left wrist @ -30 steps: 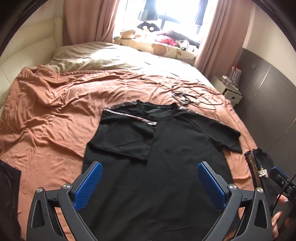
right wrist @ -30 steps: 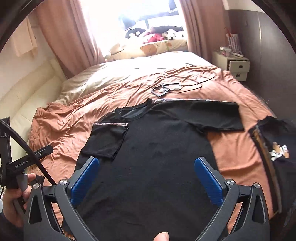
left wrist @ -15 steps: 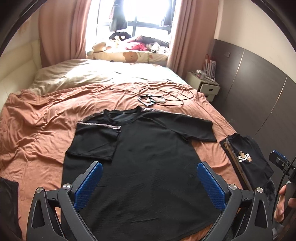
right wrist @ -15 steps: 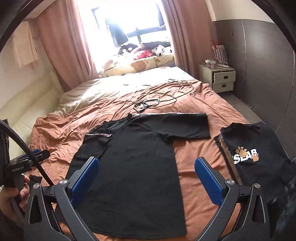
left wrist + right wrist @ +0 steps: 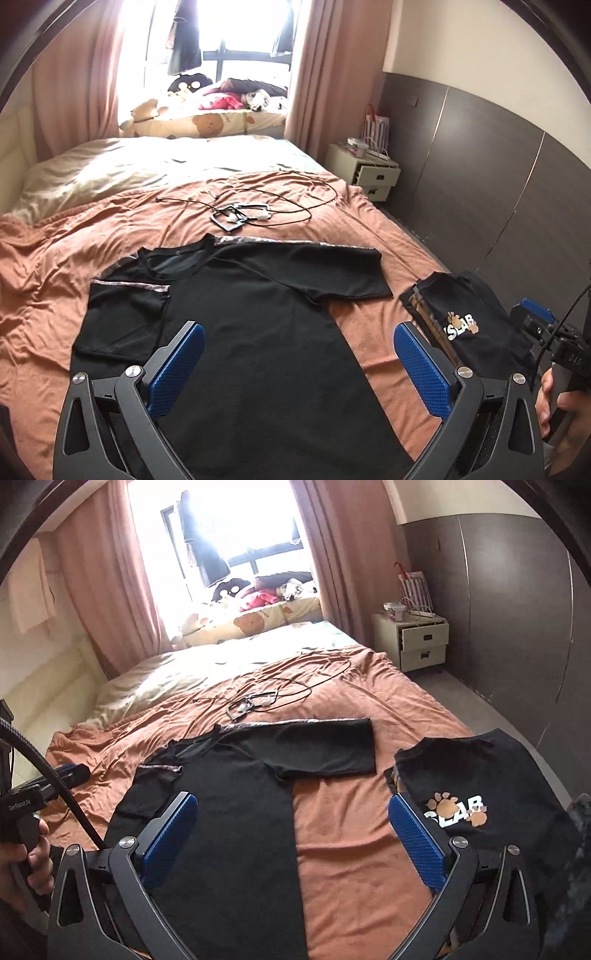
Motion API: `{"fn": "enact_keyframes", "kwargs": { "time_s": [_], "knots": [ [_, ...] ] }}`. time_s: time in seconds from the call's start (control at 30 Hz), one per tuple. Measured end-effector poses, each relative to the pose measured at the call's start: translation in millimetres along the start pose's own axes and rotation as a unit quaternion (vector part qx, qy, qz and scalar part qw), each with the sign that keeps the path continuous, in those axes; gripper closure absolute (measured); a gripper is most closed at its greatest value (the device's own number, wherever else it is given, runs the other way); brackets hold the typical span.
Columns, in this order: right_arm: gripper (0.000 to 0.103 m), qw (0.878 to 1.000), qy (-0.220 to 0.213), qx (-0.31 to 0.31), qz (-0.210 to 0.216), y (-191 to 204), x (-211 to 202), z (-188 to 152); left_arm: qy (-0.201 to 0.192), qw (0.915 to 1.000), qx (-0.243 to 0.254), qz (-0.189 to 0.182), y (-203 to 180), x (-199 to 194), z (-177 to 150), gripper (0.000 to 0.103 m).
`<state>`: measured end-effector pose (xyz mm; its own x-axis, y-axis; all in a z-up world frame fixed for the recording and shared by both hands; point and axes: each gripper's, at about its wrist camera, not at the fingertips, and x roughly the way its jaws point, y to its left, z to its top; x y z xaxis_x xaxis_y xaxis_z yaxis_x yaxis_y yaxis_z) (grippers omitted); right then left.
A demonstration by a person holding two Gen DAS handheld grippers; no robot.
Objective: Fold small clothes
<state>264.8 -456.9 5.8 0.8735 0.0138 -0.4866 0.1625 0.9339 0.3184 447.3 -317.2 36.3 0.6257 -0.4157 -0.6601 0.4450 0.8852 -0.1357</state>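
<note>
Above the black T-shirt [image 5: 258,332], both grippers gape empty.
Right gripper [image 5: 291,834] should pinch the spread sleeve [image 5: 325,746] near its cuff, probably; left gripper [image 5: 299,365] steadies the body.

White print on the folded black shirt [image 5: 480,797] at the bed's right edge: partly readable, "SLAR" in the left wrist view, "CLAR"-ish in the right, w/ orange paw prints beside it. Left hand-held gripper [image 5: 22,805] body reads "GenRobot.AI". Right hand-held gripper [image 5: 569,356] body shows "DAS". No other legible text.
</note>
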Motion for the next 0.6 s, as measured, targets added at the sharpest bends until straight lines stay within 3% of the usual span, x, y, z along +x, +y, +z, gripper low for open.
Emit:
{"fn": "enact_keyframes", "kwargs": {
  "time_s": [0.23, 0.4, 0.53, 0.6],
  "knots": [
    [0.000, 1.000, 0.018, 0.016, -0.001, -6.7, 69.3, 3.7, 0.026, 0.9991, -0.006, -0.032, -1.2, 70.6, 1.9, 0.003],
    [0.000, 0.999, 0.037, 0.014, -0.015, -15.9, 122.0, 17.3, 0.041, 0.9978, -0.031, -0.042, 11.8, 117.6, 5.6, 0.015],
    [0.001, 0.998, 0.047, 0.033, -0.001, -27.1, 161.0, 28.1, 0.058, 0.9965, -0.045, -0.040, 21.8, 153.4, 8.1, 0.026],
    [0.010, 0.998, 0.061, 0.036, 0.000, -32.7, 183.5, 32.6, 0.062, 0.9960, -0.050, -0.041, 27.7, 168.4, 8.9, 0.032]
  ]
}}
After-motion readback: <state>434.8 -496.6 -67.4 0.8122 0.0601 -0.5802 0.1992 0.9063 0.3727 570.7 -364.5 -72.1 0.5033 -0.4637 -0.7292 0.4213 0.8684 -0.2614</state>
